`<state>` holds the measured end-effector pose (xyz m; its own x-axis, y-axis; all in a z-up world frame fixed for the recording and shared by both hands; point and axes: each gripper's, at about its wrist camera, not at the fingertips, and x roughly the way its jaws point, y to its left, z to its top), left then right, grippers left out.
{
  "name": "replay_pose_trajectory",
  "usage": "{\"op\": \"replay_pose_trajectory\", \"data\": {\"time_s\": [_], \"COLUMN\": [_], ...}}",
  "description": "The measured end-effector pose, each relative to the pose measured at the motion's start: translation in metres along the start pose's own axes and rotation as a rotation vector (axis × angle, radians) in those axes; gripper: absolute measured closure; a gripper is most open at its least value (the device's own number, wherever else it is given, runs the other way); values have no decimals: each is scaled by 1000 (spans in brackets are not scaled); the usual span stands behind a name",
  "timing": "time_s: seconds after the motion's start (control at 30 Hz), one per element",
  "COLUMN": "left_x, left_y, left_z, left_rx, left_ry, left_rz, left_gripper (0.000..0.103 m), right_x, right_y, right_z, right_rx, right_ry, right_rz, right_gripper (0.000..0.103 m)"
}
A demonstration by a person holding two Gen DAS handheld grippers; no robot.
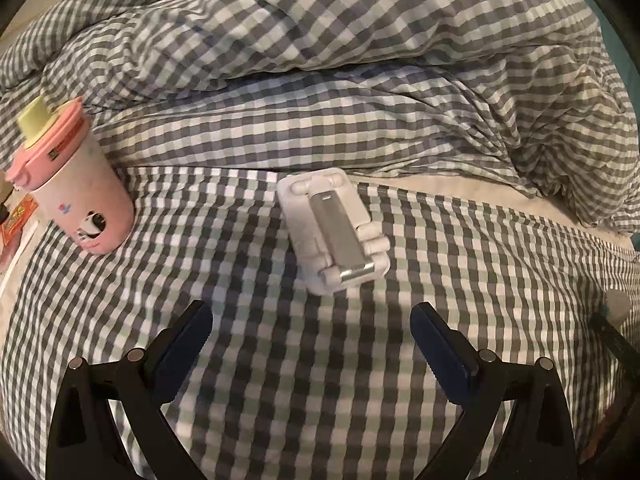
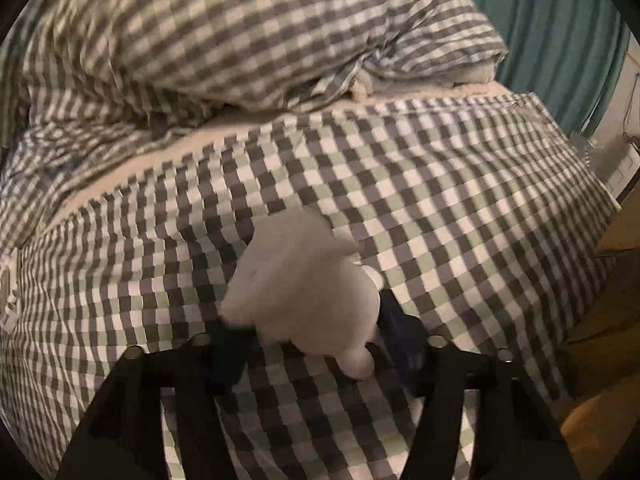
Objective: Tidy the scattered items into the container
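**A:** Start big: the bed with its grey-and-white checked cotton sheet (image 1: 280,360) fills both views, and a rumpled checked duvet (image 1: 320,40) is heaped across the twelve o'clock side. No container in either picture, so how much is already tidied I can't say.

**B:** So what's left out?

**A:** Plenty. In the left wrist view, a pink plastic tumbler with a pink lid and pale yellow spout cap (image 1: 76,184) stands tilted on the sheet at ten o'clock, leaning against the duvet's edge. Beyond it at nine o'clock, some red-and-orange printed packets (image 1: 16,220) sit at the very edge, too cropped to name.

**B:** And centre stage?

**A:** A white folding plastic stand with a silver metal arm (image 1: 334,236) lies flat on the sheet at twelve o'clock from the left claw (image 1: 312,320). That claw is spread wide, holding nothing, a short way off from the stand and lined up on it.

**B:** The right side?

**A:** The right claw (image 2: 316,328) is clamped around a soft white plush toy (image 2: 304,292), blurred, so I can't make out its shape beyond a small rounded limb at five o'clock. It looks held just above the sheet, though I can't rule out contact.

**B:** Verdict?

**A:** Early to midway, I'd judge: one item in hand, not yet delivered; the stand, tumbler and packets untouched.
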<state>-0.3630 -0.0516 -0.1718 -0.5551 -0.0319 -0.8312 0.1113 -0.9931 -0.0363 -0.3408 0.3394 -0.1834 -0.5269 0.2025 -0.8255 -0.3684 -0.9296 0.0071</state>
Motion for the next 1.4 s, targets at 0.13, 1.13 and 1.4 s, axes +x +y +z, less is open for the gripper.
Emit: {"op": "replay_pose_trajectory", "data": {"time_s": [0.13, 1.13, 1.4], "left_x": [19, -36, -124], "left_y": [-15, 1, -11], "left_z": [10, -4, -57], "left_rx": [20, -30, 72], "left_ry": [6, 23, -10], "left_rz": [27, -67, -94], "left_gripper": [1, 35, 91], "right_x": [-5, -43, -102], "right_y": [-2, 3, 35], "right_z": [0, -10, -39], "right_rx": [-10, -86, -197], "right_ry": [-20, -141, -129], "right_rz": [55, 244, 297], "right_gripper": [66, 65, 66]}}
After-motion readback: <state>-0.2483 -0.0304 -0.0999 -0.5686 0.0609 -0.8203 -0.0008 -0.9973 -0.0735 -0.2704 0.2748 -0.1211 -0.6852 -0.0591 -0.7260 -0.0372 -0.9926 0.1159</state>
